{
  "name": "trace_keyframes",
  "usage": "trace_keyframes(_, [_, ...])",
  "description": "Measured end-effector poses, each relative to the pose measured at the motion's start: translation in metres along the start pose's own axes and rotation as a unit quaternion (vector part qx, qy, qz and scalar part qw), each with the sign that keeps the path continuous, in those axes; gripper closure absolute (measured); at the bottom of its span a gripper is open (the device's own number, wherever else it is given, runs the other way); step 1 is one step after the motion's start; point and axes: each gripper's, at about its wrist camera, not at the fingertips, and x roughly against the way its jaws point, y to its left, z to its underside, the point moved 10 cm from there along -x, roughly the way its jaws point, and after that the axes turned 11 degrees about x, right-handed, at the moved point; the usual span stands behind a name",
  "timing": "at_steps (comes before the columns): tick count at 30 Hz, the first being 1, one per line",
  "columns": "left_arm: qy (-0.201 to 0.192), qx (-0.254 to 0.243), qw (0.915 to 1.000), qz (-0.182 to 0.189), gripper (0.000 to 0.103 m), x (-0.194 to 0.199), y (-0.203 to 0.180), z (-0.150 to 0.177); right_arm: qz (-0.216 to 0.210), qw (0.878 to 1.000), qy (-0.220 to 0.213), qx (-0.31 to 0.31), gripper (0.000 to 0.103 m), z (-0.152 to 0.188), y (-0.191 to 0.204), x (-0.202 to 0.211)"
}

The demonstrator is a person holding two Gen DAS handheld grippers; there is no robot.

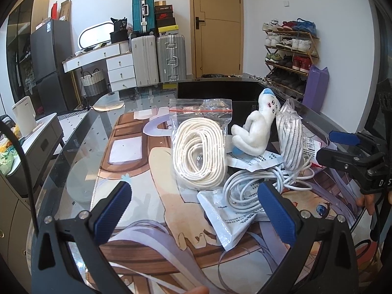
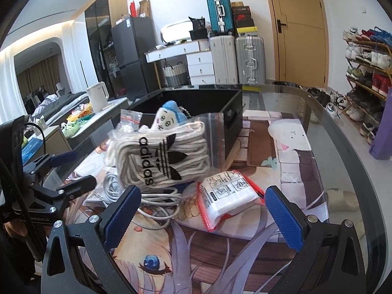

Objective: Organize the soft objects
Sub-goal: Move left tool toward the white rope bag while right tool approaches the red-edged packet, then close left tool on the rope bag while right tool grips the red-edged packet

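Note:
In the left wrist view a zip bag of white cord [image 1: 199, 152] lies ahead of my open left gripper [image 1: 194, 210]. A white plush toy [image 1: 254, 132] with a blue cap leans on a bag of striped socks [image 1: 290, 144]. A white cable [image 1: 252, 186] coils over a flat white packet [image 1: 230, 218] by my right pad. In the right wrist view the bagged adidas socks [image 2: 166, 156] stand before the plush toy [image 2: 169, 120], and a red-edged packet [image 2: 227, 198] lies between the fingers of my open, empty right gripper [image 2: 203, 216]. A black box [image 2: 196, 103] sits behind the pile.
The pile rests on a printed mat [image 1: 137, 171] over a glass table [image 2: 343, 147] with a curved edge to the right. A side cabinet with a white kettle [image 2: 98, 98] stands on the left. Suitcases [image 1: 169, 58], a door and a shoe rack [image 1: 291, 49] line the far wall.

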Motion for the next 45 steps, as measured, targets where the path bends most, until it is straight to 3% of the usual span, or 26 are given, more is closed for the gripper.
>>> trace_keyframes(16, [0.007, 0.009, 0.9999, -0.005, 0.000, -0.006, 0.011, -0.012, 0.052, 0.995, 0.081, 0.006, 0.000, 0.016, -0.036, -0.024])
trace_keyframes(28, [0.030, 0.009, 0.9994, -0.014, 0.000, -0.027, 0.019, -0.018, 0.046, 0.992, 0.112, 0.018, 0.007, 0.018, -0.038, -0.046])
trace_keyframes(45, [0.058, 0.028, 0.9979, 0.005, 0.000, -0.044, 0.020, -0.019, 0.028, 0.991, 0.122, 0.041, 0.038, 0.023, -0.024, -0.050])
